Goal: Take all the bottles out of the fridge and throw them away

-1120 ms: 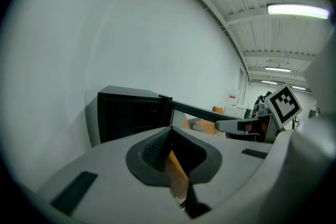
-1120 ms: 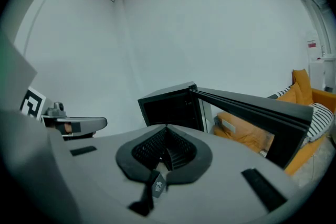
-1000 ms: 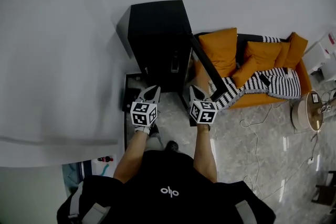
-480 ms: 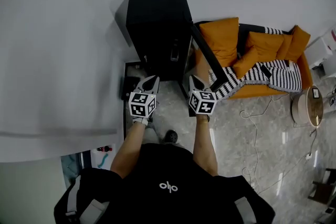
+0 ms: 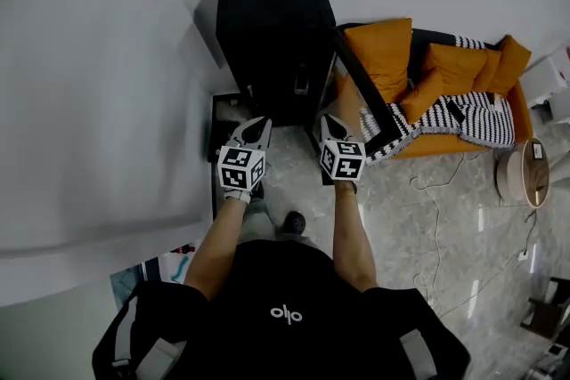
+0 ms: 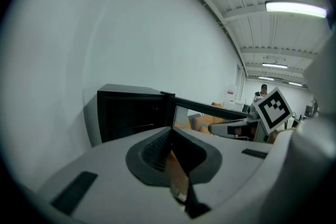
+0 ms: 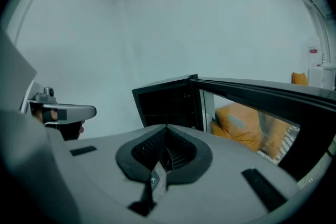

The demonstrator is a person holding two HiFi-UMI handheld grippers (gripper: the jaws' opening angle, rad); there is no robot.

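Black and boxy, the fridge [image 5: 267, 22] stands against the pale wall [image 5: 107, 58] in the upper middle of the head view. Its glass-fronted door [image 5: 361, 98] is swung open toward the right. The inside is dark in every view, so I cannot make out any bottles on its shelves. A person in a black shirt stands at the bottom of the frame with both forearms stretched toward the open front. The left claw [image 5: 260, 125] is just below the fridge's lower left corner, its jaws pressed together with nothing between them. The right claw [image 5: 326, 121] is near the foot of the open door, likewise closed and empty. The two claws are level with each other and a little apart, both aimed at the fridge and clear of it. To the right of the door, an orange sofa [image 5: 445, 76] carries a black-and-white zigzag blanket [image 5: 463, 116]. Loose cables [image 5: 436, 200] trail over the grey marbled floor [image 5: 401, 254] in front of it.
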